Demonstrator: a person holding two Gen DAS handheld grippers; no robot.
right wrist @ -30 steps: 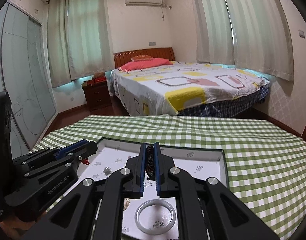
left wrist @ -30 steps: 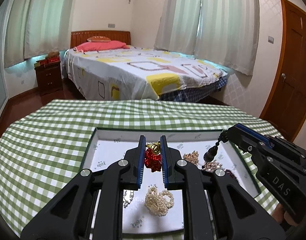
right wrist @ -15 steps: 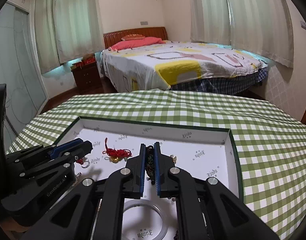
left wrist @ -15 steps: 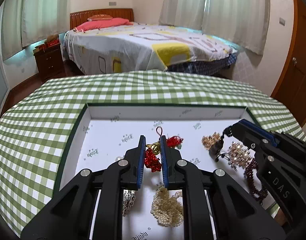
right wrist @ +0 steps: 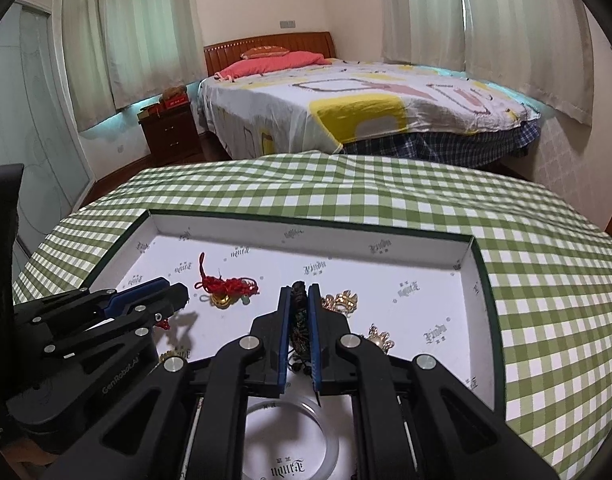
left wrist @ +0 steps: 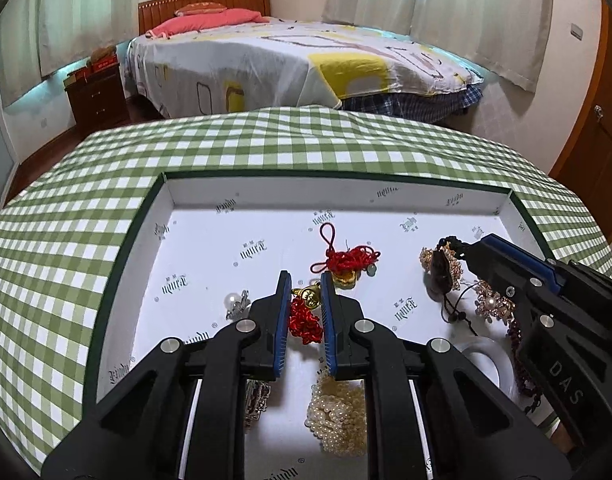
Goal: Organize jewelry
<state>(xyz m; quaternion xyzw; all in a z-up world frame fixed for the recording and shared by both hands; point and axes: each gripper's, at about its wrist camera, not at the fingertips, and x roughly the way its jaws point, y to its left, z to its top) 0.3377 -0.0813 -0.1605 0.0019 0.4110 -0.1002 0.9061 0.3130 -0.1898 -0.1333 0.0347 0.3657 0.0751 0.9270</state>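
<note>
A white tray (left wrist: 266, 196) (right wrist: 386, 236) on a green checked tablecloth holds the jewelry. My left gripper (left wrist: 304, 280) is shut on a red knotted cord charm with a gold bell (left wrist: 306, 312), held over the tray's middle. My right gripper (right wrist: 298, 294) (left wrist: 472, 250) is shut on a dark beaded cord with a dark pendant (right wrist: 299, 320) (left wrist: 440, 274), held over the tray's right part. A second red cord charm (left wrist: 346, 260) (right wrist: 226, 286) lies in the tray ahead of the left gripper.
In the tray lie a pearl strand (left wrist: 338, 416), a pale bangle (right wrist: 290, 440) (left wrist: 486, 360), gold ornaments (right wrist: 340, 302), a pearl brooch (left wrist: 236, 302) and dark red beads (left wrist: 518, 344). A bed (left wrist: 286, 60) stands beyond the table.
Both grippers have tilted down and lowered toward the tray, still holding their pieces. More of the tray floor and the second red charm have come into view.
</note>
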